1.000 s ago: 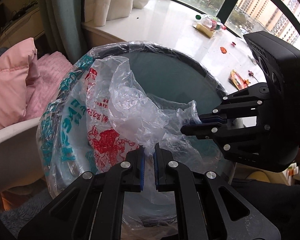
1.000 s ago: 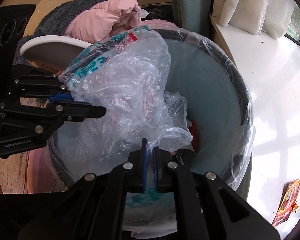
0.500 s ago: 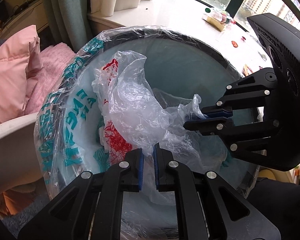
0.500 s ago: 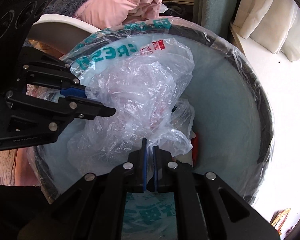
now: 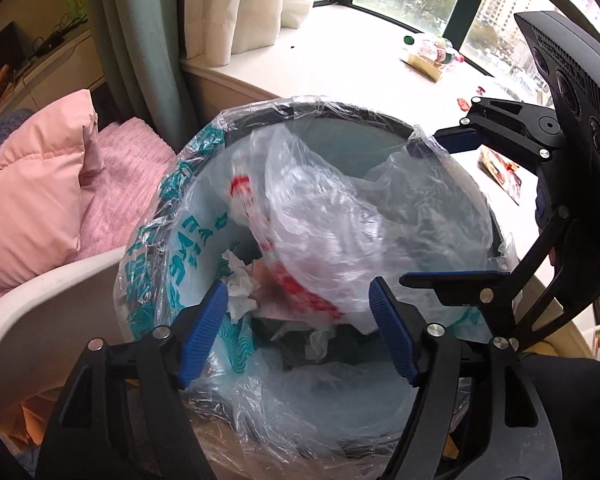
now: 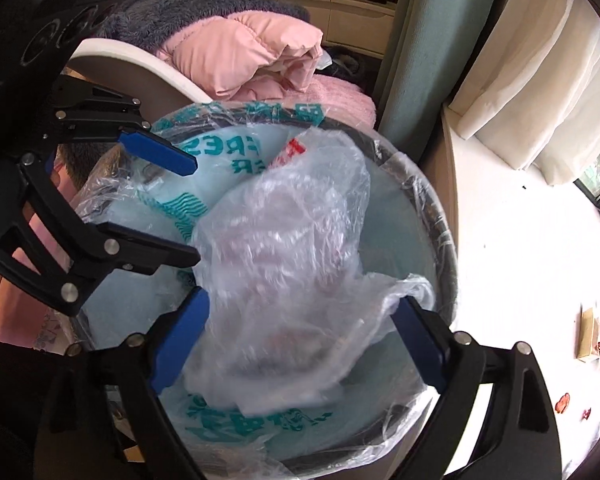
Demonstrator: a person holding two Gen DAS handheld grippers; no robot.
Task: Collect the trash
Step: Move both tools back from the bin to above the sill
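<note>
Over the bin (image 5: 452, 148): both my hand-held grippers
left hand-held gripper (image 5: 298, 314): jaws opening, nothing pinched
right hand-held gripper (image 6: 300, 330): jaws opening, bag film loose between
crumpled plastic bag (image 6: 292, 264): inside the lined bin

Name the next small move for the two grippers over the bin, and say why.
Probably lift both away from the bin. The left gripper and right gripper are opening, and the clear plastic bag sags loose inside the lined rim, pinched by neither. More trash, a bottle and wrappers, lies on the sill.
</note>
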